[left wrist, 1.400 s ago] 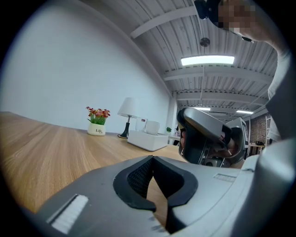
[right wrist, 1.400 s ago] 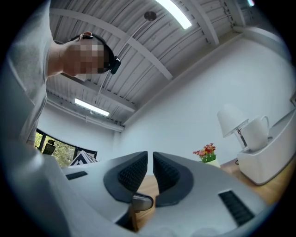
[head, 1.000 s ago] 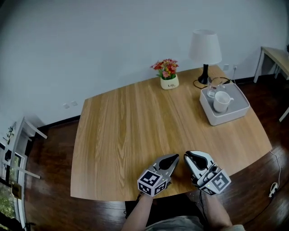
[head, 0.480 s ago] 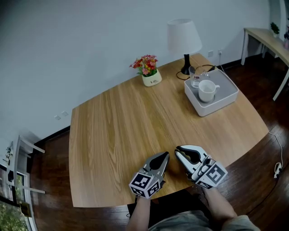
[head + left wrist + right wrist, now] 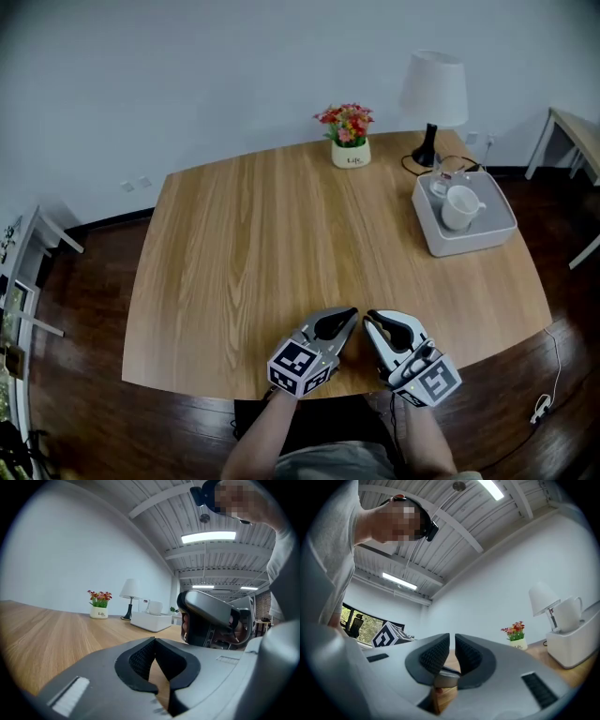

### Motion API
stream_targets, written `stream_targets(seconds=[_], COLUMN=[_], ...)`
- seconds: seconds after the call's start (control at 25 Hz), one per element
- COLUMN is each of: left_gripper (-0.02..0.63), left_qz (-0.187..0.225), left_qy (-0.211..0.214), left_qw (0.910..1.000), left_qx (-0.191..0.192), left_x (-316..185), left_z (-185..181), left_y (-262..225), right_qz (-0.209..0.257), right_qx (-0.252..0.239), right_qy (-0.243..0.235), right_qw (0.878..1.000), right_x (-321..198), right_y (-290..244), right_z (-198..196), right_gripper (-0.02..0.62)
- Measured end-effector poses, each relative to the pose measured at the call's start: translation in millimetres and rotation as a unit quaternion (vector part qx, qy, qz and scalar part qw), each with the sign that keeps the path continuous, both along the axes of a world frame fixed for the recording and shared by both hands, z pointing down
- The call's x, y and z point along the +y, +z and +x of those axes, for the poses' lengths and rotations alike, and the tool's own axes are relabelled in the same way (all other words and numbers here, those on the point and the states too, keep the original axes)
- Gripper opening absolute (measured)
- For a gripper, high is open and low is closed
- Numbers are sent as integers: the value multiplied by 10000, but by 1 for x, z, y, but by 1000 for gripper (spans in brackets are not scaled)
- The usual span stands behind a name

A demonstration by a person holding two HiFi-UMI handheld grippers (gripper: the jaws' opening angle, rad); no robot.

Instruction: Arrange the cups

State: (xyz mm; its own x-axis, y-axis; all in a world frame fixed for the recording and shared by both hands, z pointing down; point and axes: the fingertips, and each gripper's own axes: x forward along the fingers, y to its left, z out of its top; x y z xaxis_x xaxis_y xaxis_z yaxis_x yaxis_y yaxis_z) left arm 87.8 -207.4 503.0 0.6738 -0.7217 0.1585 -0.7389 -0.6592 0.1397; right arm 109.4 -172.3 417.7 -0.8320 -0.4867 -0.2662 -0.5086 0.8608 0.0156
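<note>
A white cup (image 5: pixel 458 207) and a clear glass cup (image 5: pixel 441 177) stand in a pale grey tray (image 5: pixel 476 240) at the table's far right. The white cup (image 5: pixel 569 613) also shows in the right gripper view, standing in the tray (image 5: pixel 576 647). My left gripper (image 5: pixel 351 313) and right gripper (image 5: pixel 369 319) lie side by side at the table's near edge, far from the tray. Both are shut with nothing between their jaws. In the left gripper view the tray (image 5: pixel 150 621) is far off and the right gripper (image 5: pixel 212 619) is close by on the right.
A white-shaded lamp (image 5: pixel 434 92) stands behind the tray, its cable beside it. A small pot of red flowers (image 5: pixel 349 139) sits at the table's far edge. The wooden table (image 5: pixel 281 234) stretches between the grippers and the tray. Another table's corner (image 5: pixel 577 127) shows at far right.
The head view has swung, so the table sits differently in the picture. Both grippers stay shut, side by side at the near edge. The cups have not moved in the tray.
</note>
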Motion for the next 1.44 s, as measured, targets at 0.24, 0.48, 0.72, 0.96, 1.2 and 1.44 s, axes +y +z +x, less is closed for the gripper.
stream_targets(seconds=[0.24,0.48,0.72,0.96,1.2,1.44], left_gripper=[9,9,9,9,9,9], left_qz=[-3,5,14,23,33,41], left_qy=[-29,-38,-59,-67,-63,-68], left_qw=[10000,10000,10000,10000,10000,10000], left_qx=[54,40,1,-20,-42,-57], left_x=[0,0,1,0,0,0], left_z=[1,2,0,0,0,0], left_y=[0,2,2,2,3,1], right_qz=[71,55,71,102,116,117], right_qx=[99,53,95,132,148,155], right_qy=[52,133,98,26,-16,-28], right_qw=[9999,9999,9999,9999,9998,9998], right_x=[1,-2,-1,1,3,2], right_y=[-1,-1,0,0,0,1], right_z=[2,8,6,3,1,0], right_gripper=[34,34,34,34,33,33])
